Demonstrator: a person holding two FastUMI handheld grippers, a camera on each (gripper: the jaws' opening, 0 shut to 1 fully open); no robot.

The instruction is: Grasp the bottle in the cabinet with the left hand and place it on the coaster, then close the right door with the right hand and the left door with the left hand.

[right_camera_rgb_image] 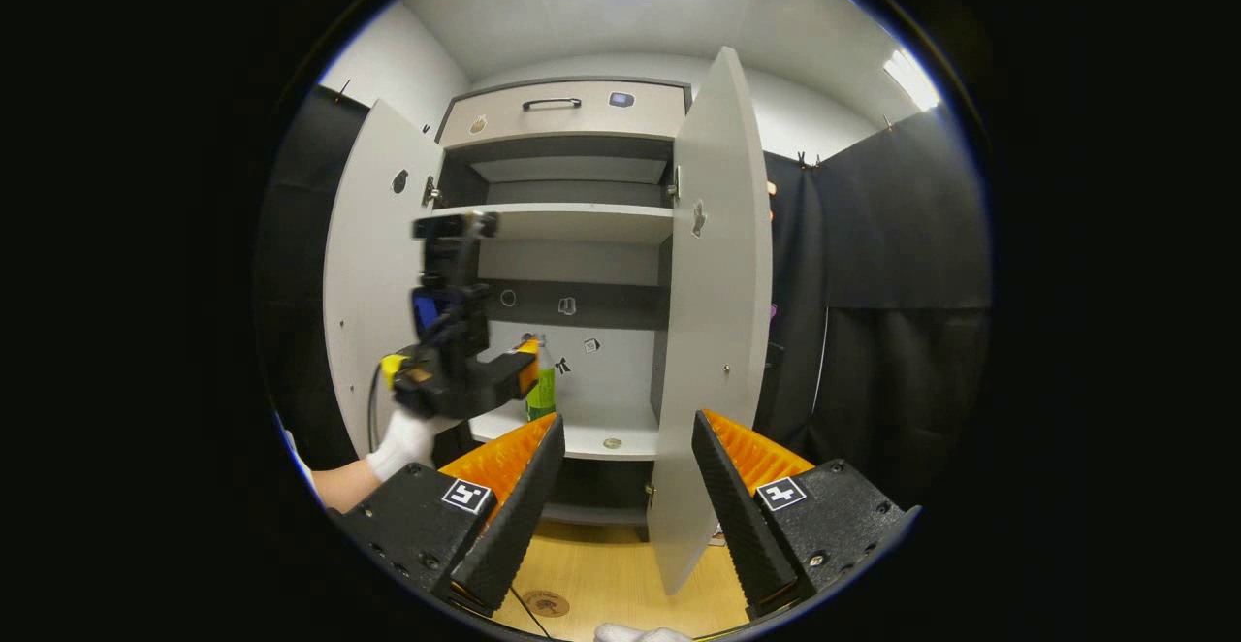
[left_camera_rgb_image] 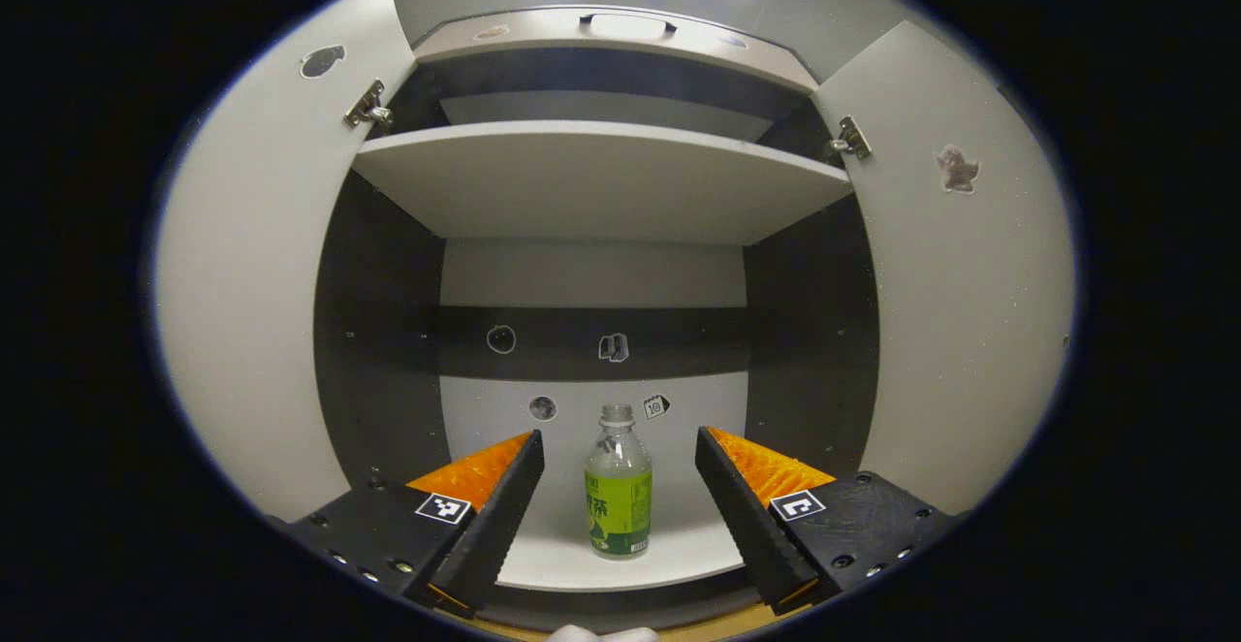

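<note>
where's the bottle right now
The bottle stands upright on the cabinet's lower shelf, centred between the open fingers of the left gripper in the left gripper view, not yet gripped.

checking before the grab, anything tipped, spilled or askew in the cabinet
Nothing stands out. The clear plastic bottle of green drink stands upright and capped on the pale lower shelf, no spill around it. Both grey cabinet doors hang open.

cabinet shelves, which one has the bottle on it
The lower shelf: the bottle stands upright there, while the upper shelf is bare.
</note>
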